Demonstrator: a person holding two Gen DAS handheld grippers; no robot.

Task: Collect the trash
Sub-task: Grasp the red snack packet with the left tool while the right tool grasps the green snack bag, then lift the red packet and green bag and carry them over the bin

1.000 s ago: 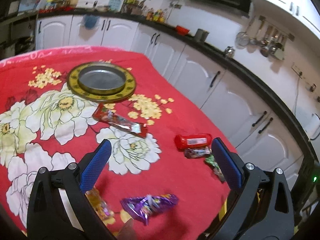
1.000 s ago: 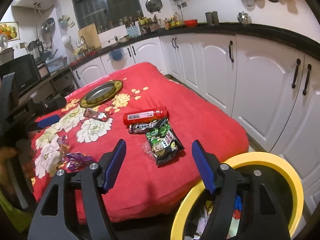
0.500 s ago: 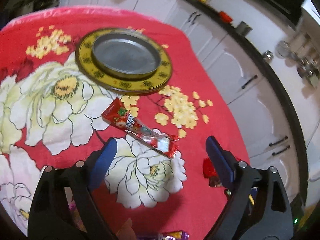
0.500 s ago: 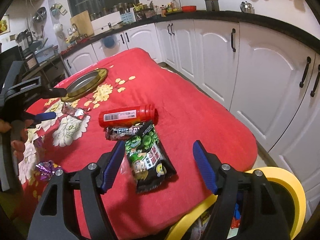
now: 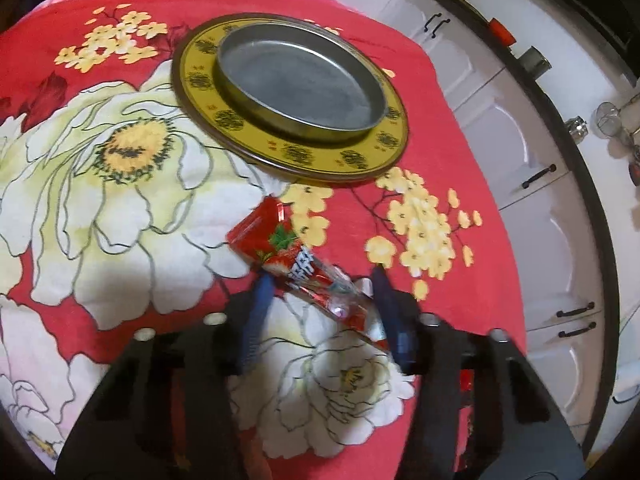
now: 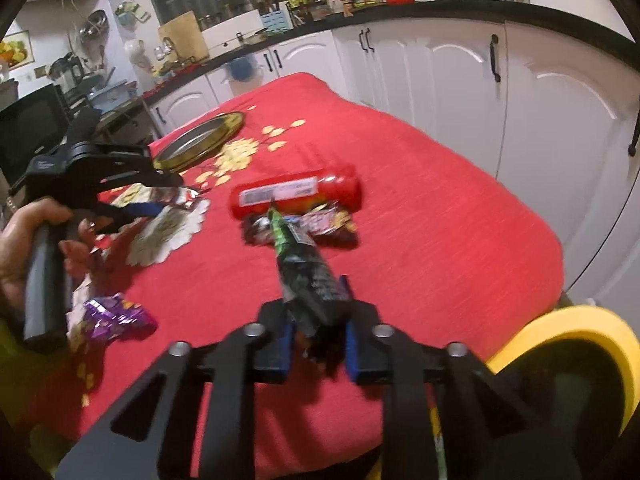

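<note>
My left gripper [image 5: 322, 280] is shut on a red strawberry wrapper [image 5: 296, 264] that lies on the red flowered cloth; it also shows in the right wrist view [image 6: 160, 206] with the wrapper's silver end [image 6: 176, 197] in its jaws. My right gripper [image 6: 316, 304] is shut on a green-black snack bag [image 6: 304, 272], squeezed between the blue pads. Beyond it lie a red tube [image 6: 296, 194] and a dark candy wrapper [image 6: 320, 226]. A purple wrapper [image 6: 116, 316] lies at the left. A yellow-rimmed trash bin [image 6: 568, 344] stands at the lower right.
A yellow-rimmed metal tray [image 5: 296, 92] sits at the far side of the table, also in the right wrist view [image 6: 200, 146]. White kitchen cabinets [image 6: 460, 64] with a dark counter surround the table. The table's edge [image 6: 552, 248] drops off at the right.
Both grippers moved down and closed: the left onto the red strawberry wrapper, the right onto the green-black snack bag. Both were wide open above the table before.
</note>
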